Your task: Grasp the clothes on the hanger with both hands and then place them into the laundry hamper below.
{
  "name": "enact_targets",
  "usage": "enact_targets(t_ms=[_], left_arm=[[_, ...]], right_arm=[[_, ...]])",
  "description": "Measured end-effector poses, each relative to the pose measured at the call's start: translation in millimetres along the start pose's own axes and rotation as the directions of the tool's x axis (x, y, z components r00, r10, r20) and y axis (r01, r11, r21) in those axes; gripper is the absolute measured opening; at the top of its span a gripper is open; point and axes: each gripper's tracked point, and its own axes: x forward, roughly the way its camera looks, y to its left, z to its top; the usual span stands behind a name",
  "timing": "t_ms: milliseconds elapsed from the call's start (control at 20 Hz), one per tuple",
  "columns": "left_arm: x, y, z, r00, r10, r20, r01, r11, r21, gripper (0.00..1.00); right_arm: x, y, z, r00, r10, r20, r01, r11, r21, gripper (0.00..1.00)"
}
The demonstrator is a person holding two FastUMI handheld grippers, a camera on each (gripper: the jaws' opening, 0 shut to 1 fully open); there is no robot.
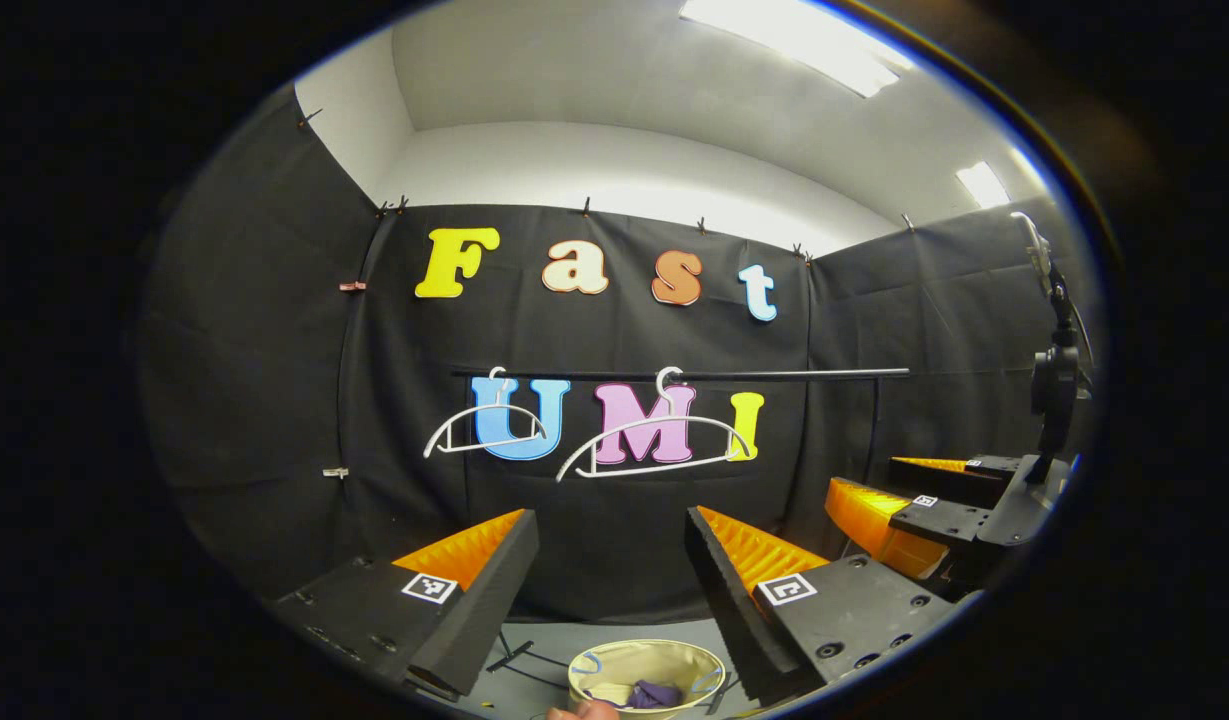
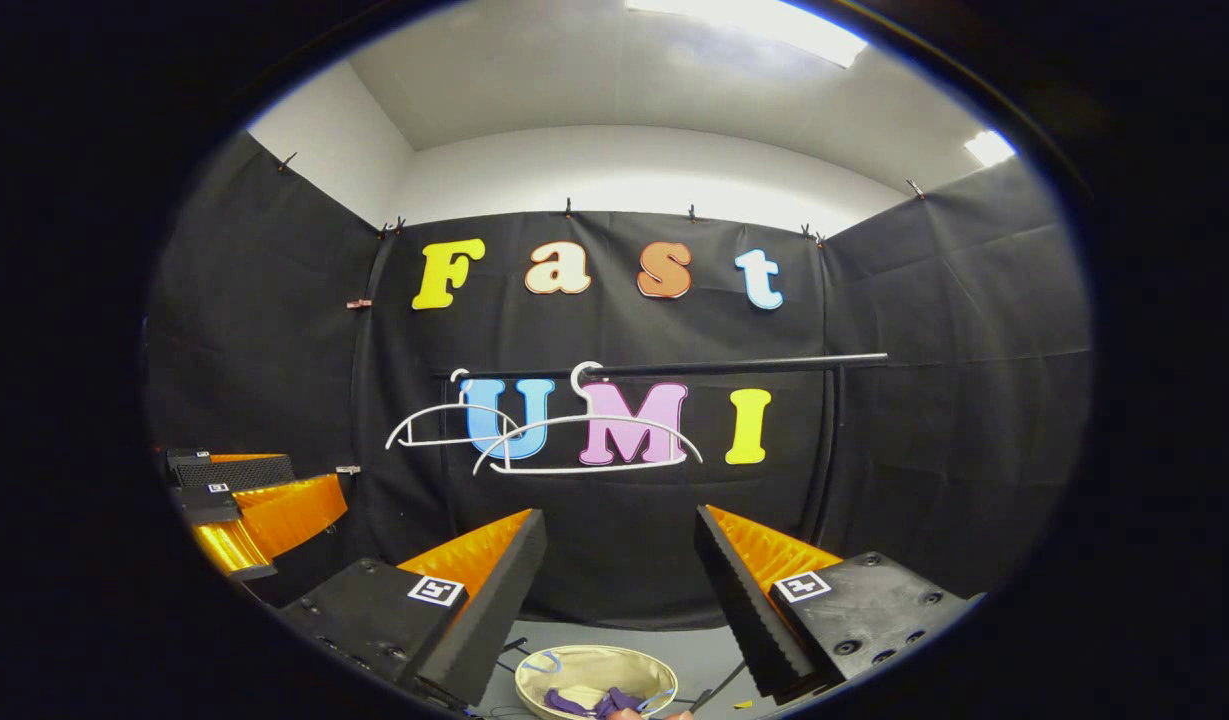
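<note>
Clothes: purple garment (image 1: 654, 694) lies bunched inside the laundry hamper (image 1: 646, 662), at 6 o'clock in the left gripper view. Same purple cloth (image 2: 594, 703) in the hamper (image 2: 574, 668) at 6 o'clock in the right gripper view.
Hamper: round, pale cream, with light blue handles; sits on the grey floor (image 1: 544, 640) under the rail, open side up.
Hangers: two white hangers, both bare. Nearer one (image 1: 657, 440) hooked on the rail just off centre toward 12 o'clock; the second (image 1: 484, 425) beside it toward 9 o'clock. In the right gripper view the nearer hanger (image 2: 586, 440) overlaps the farther one (image 2: 444, 425).
Rail: black bar (image 1: 774, 374) running level across the back wall, with a black upright at its 3 o'clock end.
Left gripper (image 1: 612, 560): fingers spread wide, nothing between them, touching nothing; hamper shows through the gap.
Right gripper (image 2: 619, 555): fingers likewise wide apart, empty, touching nothing.
Other tool: right gripper also seen at 4 o'clock in the left gripper view (image 1: 909, 500); left gripper at 8 o'clock in the right gripper view (image 2: 254, 505).
Hand: sliver of a hand (image 1: 582, 711) at the bottom edge, 6 o'clock, just beside the hamper rim.
</note>
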Motion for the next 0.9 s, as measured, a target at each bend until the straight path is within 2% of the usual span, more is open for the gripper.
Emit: enact_targets(t_ms=[500,900], left_arm=[[-9,4,4,1.0,0.012,0.013,-0.012,1.0,-0.005,0.93],[-5,3,7,1.0,0.016,0.017,-0.016,1.0,-0.012,0.93]], right_arm=[[-12,1,7,1.0,0.018,0.019,-0.018,1.0,-0.009,0.96],[-5,-1,12,0.999,0.017,0.028,-0.016,1.0,-0.007,0.96]])
